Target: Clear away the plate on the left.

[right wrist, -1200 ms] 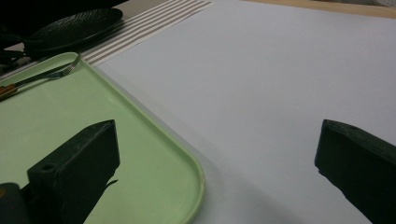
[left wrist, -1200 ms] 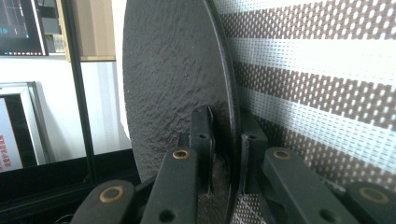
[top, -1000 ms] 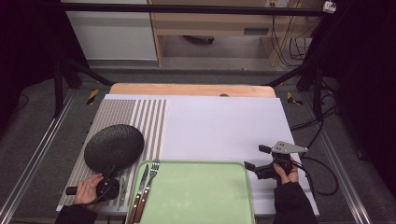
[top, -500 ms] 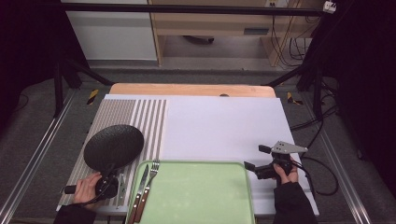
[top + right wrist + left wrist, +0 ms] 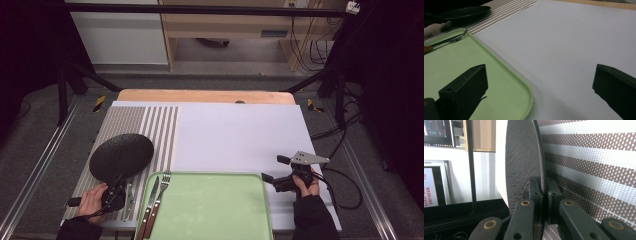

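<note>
**Plate pinched at left, right jaws spread**

High view: the left gripper [image 5: 114, 192] holds a black plate [image 5: 121, 157] over the striped mat [image 5: 160, 125], left of the green tray [image 5: 210, 210].

Left gripper view: jaws clamp the plate's rim.

Right gripper view: the right gripper [image 5: 539, 95] gapes, straddling the tray's far-right corner.

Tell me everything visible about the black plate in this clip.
The black plate is round and shallow with a matte, finely textured surface and a thin raised rim. The left tongs are clamped on its near edge, holding it over the striped placemat, left of the green tray. It carries nothing.
</note>
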